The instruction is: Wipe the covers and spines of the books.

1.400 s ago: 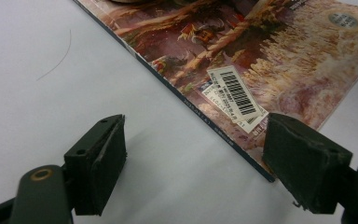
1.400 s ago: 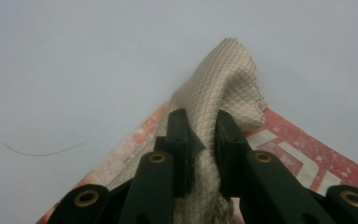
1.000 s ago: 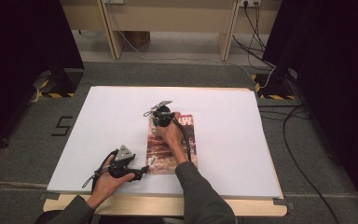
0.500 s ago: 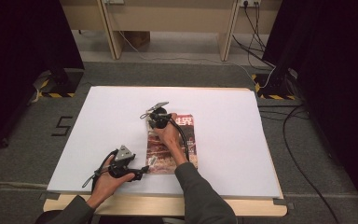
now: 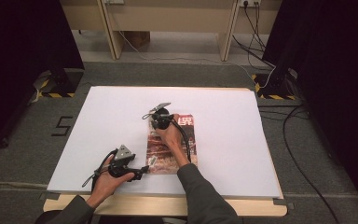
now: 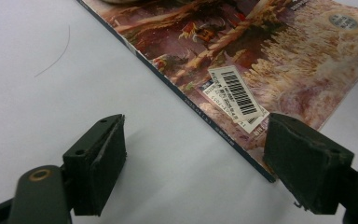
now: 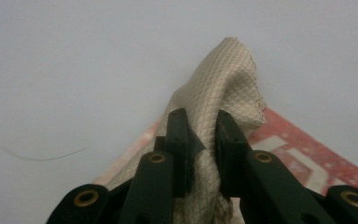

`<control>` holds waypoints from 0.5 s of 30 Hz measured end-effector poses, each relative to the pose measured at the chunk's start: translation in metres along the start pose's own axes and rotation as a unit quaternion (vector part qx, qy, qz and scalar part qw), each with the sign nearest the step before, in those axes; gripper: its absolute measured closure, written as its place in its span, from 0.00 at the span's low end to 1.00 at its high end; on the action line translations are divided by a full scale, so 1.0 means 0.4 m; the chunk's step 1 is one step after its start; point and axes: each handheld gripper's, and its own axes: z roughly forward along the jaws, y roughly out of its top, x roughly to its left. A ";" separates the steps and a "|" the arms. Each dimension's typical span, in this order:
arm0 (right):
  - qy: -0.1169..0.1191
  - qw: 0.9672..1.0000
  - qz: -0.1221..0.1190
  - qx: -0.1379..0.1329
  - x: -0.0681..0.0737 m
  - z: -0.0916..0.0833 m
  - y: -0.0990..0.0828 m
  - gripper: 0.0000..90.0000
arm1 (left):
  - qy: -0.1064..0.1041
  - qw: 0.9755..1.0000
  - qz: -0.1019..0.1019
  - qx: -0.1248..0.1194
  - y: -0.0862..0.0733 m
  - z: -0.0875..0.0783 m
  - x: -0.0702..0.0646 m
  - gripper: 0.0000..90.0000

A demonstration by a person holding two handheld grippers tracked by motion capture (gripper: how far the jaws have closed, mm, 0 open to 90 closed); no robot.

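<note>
Left claw point(image 6: 193, 172), jaws standing wide apart and empty, rests low on the white table point(image 5: 98, 121) at the near left corner of the flat, reddish-brown glossy magazine point(image 6: 270, 51); one pad overlaps that corner, the spine running away between the jaws. Magazine's long axis runs near to far. Farther off, at its far end, the right claw point(image 7: 200, 140) is clamped on a beige diamond-textured cloth point(image 7: 223, 84), bunched upward over the cover.
</note>
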 end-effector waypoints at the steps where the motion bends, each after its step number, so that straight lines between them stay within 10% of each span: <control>1: 0.011 1.000 -0.002 -0.001 0.008 -0.001 -0.002 0.87 | 0.001 1.000 0.004 0.001 0.000 -0.001 0.000 0.22; 7: 0.024 0.999 -0.026 0.003 0.034 -0.015 -0.013 0.87 | 0.002 1.000 0.004 0.000 0.000 -0.001 -0.001 0.22; 15: 0.007 1.000 -0.012 0.010 -0.015 -0.039 -0.033 0.87 | -0.001 1.000 0.000 0.002 0.000 0.000 0.002 0.22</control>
